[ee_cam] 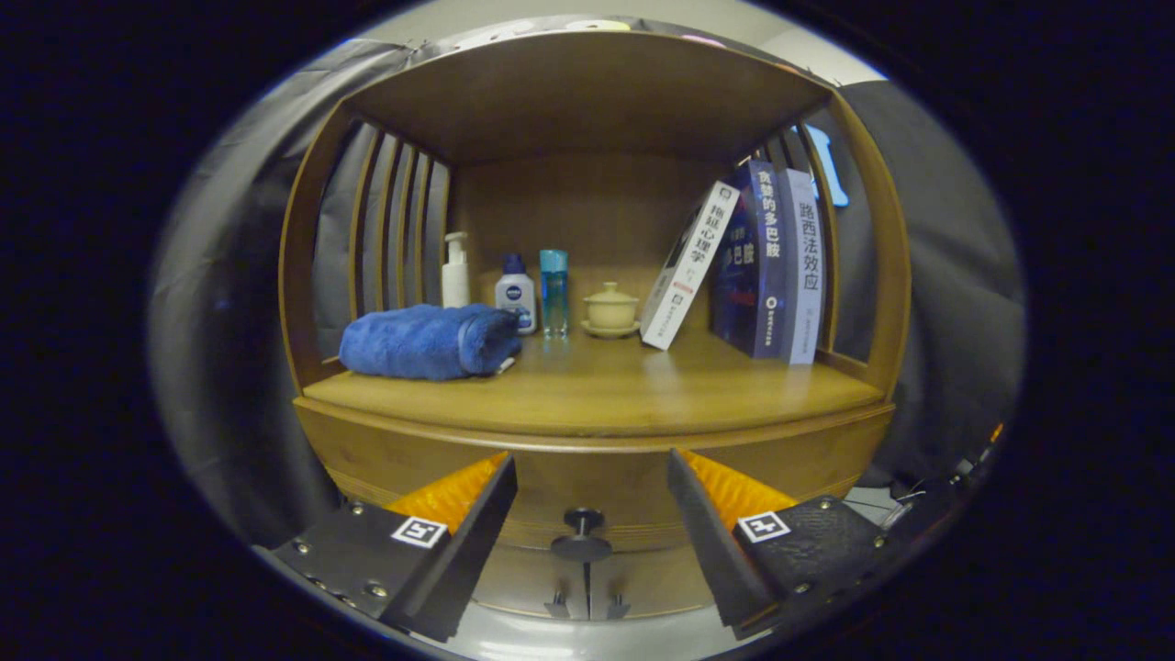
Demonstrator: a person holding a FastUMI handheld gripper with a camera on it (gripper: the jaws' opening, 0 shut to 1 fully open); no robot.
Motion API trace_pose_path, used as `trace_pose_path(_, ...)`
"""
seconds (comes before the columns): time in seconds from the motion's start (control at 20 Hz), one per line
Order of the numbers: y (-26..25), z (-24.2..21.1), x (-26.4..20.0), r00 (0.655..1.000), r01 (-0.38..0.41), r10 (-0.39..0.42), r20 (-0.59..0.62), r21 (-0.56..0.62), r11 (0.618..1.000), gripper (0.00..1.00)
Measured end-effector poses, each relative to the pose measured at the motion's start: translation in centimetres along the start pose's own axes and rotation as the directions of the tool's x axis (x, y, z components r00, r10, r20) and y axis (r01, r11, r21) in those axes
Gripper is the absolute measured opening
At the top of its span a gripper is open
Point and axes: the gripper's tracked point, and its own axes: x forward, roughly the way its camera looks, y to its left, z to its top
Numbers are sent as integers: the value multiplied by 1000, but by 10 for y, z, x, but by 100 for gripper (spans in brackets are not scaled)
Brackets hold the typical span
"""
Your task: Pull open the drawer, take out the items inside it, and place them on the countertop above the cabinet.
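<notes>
A wooden cabinet stands straight ahead, with its countertop [597,390] under a shelf roof. Below the countertop is the shut drawer front [587,482], and its small dark round knob [581,525] sticks out at the middle. My gripper [587,473] is open, its fingers wide apart. The knob sits between the two fingers, a little lower than the tips and some way beyond them, untouched. Whatever is in the drawer is hidden.
On the countertop lie a folded blue towel [427,341] at the left, a white pump bottle [455,272], a small blue-capped bottle [516,294], a clear blue bottle [553,292], a lidded cup on a saucer [611,310] and three leaning books [753,266] at the right.
</notes>
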Motion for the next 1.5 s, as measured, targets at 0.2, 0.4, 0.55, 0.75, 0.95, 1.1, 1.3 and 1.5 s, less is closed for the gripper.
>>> trace_pose_path(0.2, 10, -29, 5, 997, -25, 26, -69, 15, 1000, 99)
trace_pose_path(0.4, 7, -47, 9, 994, -2, 4, -105, 21, 1000, 97)
trace_pose_path(0.55, 2, -52, 11, 993, 21, -15, -114, 47, 999, 78)
trace_pose_path(0.75, 4, -54, 20, 993, 13, -5, -120, 65, 998, 41)
trace_pose_path(0.95, 3, -54, 15, 993, 7, -2, -119, 39, 999, 41)
trace_pose_path(1.1, 4, -53, 16, 993, -1, 7, -117, 48, 999, 41)
trace_pose_path(1.3, 3, -54, 15, 993, -4, 9, -115, 44, 999, 42)
trace_pose_path(1.5, 2, -57, 16, 991, 23, -15, -134, 63, 998, 43)
